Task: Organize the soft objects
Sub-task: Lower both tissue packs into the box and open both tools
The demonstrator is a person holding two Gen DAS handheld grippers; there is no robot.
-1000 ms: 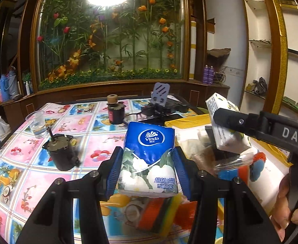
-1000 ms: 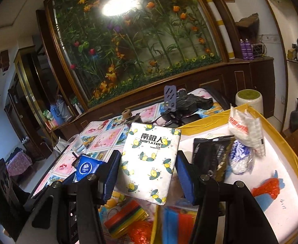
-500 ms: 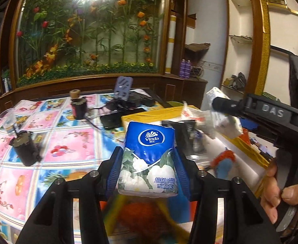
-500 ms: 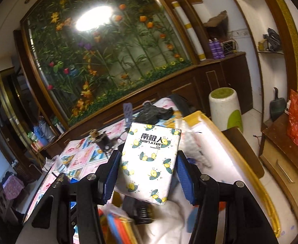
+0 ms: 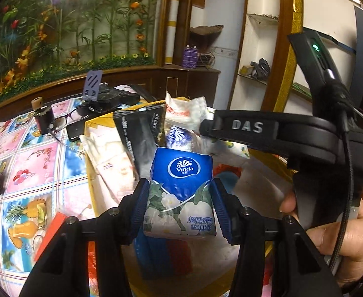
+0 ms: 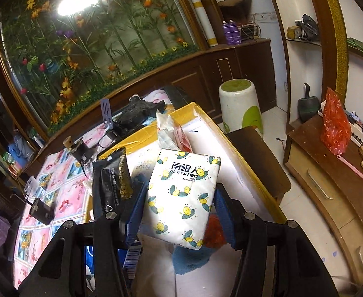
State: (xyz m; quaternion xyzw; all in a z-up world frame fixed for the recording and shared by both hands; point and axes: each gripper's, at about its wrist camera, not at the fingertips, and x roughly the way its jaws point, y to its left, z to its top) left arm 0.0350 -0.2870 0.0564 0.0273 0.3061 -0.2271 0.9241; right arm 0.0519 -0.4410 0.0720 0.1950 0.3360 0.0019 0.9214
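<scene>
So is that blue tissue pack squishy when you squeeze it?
Probably yes. The blue tissue pack looks pinched where the left gripper clamps it, and its shiny wrapper is wrinkled, so it likely gives. It's probably light, though the glossy film may be slippery.

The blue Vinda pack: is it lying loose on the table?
No, the left gripper pinches the Vinda pack between its fingers, above the box.

Flower mural (image 6: 87, 49) behind dark wood cabinets (image 6: 206, 79), white tiled floor (image 6: 302, 198).

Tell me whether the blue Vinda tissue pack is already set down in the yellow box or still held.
Held. The blue Vinda tissue pack sits clamped between the left tool pads, above the yellow box.
</scene>
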